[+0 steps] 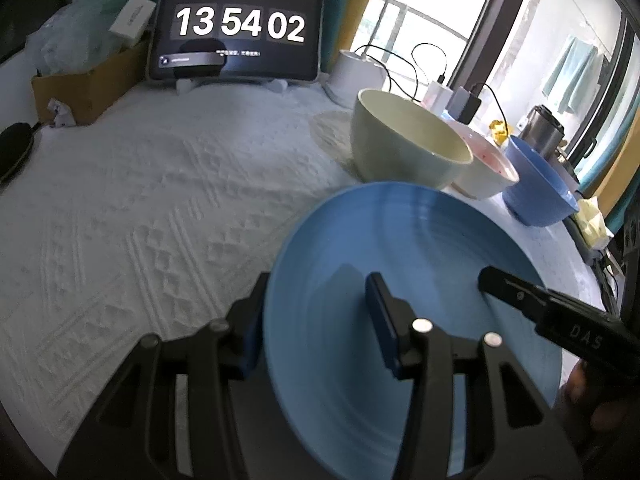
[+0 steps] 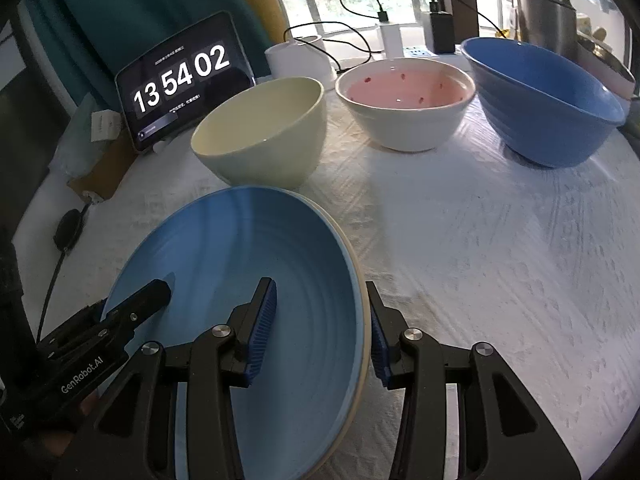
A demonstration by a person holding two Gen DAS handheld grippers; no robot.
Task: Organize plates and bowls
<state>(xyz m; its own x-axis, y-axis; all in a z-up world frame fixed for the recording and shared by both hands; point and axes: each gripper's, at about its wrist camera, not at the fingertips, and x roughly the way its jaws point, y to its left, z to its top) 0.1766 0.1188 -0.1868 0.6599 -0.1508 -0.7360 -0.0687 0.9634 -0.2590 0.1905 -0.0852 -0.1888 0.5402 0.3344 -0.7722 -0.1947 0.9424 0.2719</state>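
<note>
1. Left gripper clamped across blue plate rim, one finger inside, one outside.
2. Right gripper gripping opposite rim likewise.
3. Plate tilted above white tablecloth, near cream bowl.

We see a glazed ceramic plate, blue and smooth, its concentric ridges catching a soft sheen, with a bare cream edge. The cream bowl, pink bowl and blue bowl look like glossy ceramic too; the blue one is ribbed outside. Under them the worktop wears a white cloth, matt and rough with a raised woven pattern. Each tool, left and right, is matt black plastic with shiny metal pins and ribbed blue pads that look rubbery. The tablet has a glossy glass face, the box is dull brown cardboard, and the jug is brushed metal.
</note>
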